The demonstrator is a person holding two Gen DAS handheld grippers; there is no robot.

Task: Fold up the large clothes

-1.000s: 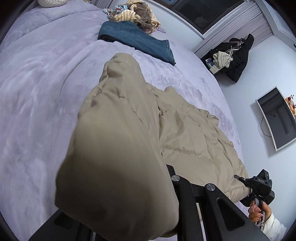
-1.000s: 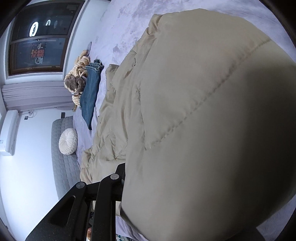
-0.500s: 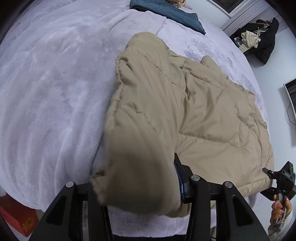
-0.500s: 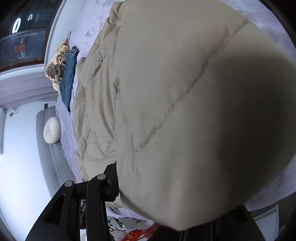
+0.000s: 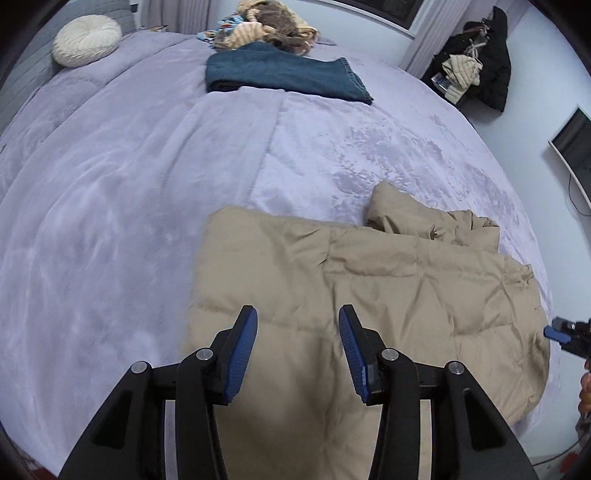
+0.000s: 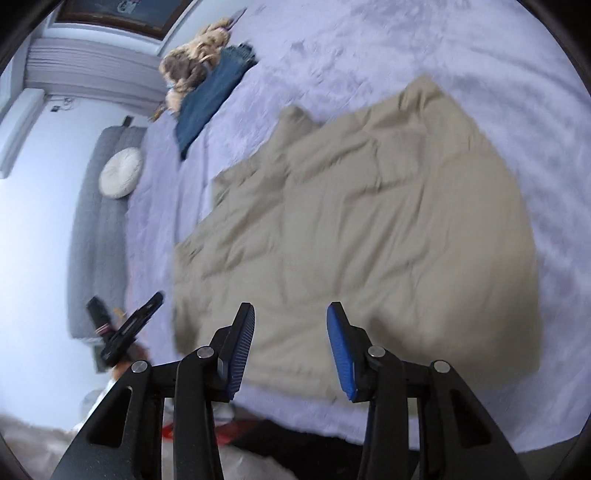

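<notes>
Left wrist view: left gripper [image 5: 297, 317] released, blue-padded fingers [image 5: 243, 347] spread wide, nothing between them, hovering over near edge of tan puffer jacket [image 5: 369, 306]. Jacket lying folded and fairly flat on lavender bedspread [image 5: 129, 206], near foot of bed, right of centre; bunched sleeve or hood part poking up at far right corner. Folded jeans [image 5: 280, 75] further up bed, well apart from jacket, with heap of knitted clothes [image 5: 269, 27] just behind, touching. Round cream cushion [image 5: 86, 40] at upper left by grey headboard. Dark coat [image 5: 487, 59] hanging at upper right wall, monitor [image 5: 572, 151] at right edge. Right gripper [image 5: 565, 336] peeking in at far right, beside jacket's right edge; jaw state not readable from here.

Right wrist view, somewhat blurred: right gripper [image 6: 290, 325] released too, fingers wide apart, empty, above jacket's near edge. Jacket [image 6: 369, 229] spread across bedspread [image 6: 369, 44], filling centre. Jeans [image 6: 210, 103] and knitted clothes [image 6: 192, 66] at upper left, cushion [image 6: 122, 171] against headboard [image 6: 96, 221]. Left gripper [image 6: 129, 325] visible at left, off jacket's edge, blurred.
</notes>
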